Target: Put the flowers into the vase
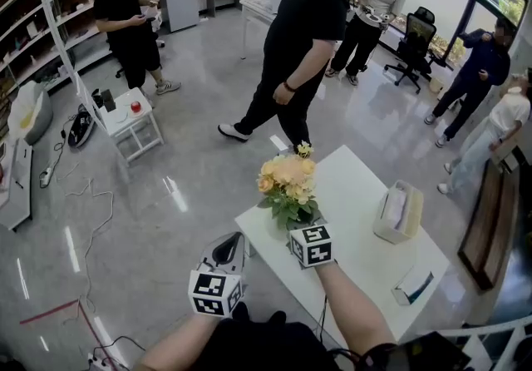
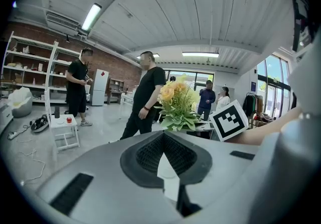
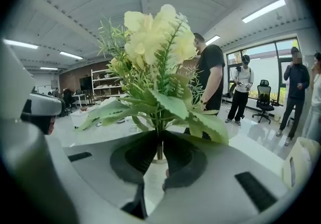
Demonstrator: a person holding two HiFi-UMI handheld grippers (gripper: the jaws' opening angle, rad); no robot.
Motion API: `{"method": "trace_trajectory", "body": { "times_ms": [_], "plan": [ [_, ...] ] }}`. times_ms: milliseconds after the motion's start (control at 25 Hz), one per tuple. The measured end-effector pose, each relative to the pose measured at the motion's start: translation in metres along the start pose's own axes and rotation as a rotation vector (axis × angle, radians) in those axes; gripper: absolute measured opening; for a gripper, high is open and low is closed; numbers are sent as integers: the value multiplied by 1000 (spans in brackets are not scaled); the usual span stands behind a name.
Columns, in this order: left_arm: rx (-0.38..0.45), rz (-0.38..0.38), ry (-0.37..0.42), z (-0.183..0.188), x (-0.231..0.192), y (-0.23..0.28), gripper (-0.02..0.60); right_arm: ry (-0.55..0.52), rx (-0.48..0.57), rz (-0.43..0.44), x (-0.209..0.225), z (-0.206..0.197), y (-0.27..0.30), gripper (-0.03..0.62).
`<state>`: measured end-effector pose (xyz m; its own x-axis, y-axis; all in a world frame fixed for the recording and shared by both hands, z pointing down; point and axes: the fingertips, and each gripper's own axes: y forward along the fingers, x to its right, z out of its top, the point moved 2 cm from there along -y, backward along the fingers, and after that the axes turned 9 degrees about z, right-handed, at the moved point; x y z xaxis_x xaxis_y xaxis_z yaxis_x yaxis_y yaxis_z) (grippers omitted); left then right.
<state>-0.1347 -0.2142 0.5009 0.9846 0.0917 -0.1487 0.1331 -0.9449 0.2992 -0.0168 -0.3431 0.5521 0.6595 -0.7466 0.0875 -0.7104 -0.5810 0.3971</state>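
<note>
The right gripper's (image 3: 159, 140) jaws stand only narrowly apart, their dark ribbed pads closed on the thin green stem (image 3: 159, 151) of the flowers (image 3: 155, 42). The stem rises almost straight up from between the tips, so its long axis is upright and any further move is straight down. Above it spread broad, smooth plastic-looking leaves, feathery sprigs and soft yellow-peach blooms.

In the head view the bunch (image 1: 287, 178) stands by the corner of the white table (image 1: 366, 186) nearest the left gripper (image 1: 235, 238). No view shows the vase; leaves and gripper body cover where it would stand.

The left gripper's (image 2: 163, 135) jaws are together on nothing, off the table's edge, farther from the stem.
</note>
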Motion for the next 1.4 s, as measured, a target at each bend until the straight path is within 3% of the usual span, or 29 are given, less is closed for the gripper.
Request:
{"method": "trace_trajectory", "body": {
  "times_ms": [280, 1400],
  "plan": [
    [2, -8, -4, 0, 1, 0, 5, -88, -34, -45, -3, 0, 0, 46],
    [6, -40, -5, 2, 8, -3, 3, -74, -136, -9, -7, 3, -10, 98]
  ]
}}
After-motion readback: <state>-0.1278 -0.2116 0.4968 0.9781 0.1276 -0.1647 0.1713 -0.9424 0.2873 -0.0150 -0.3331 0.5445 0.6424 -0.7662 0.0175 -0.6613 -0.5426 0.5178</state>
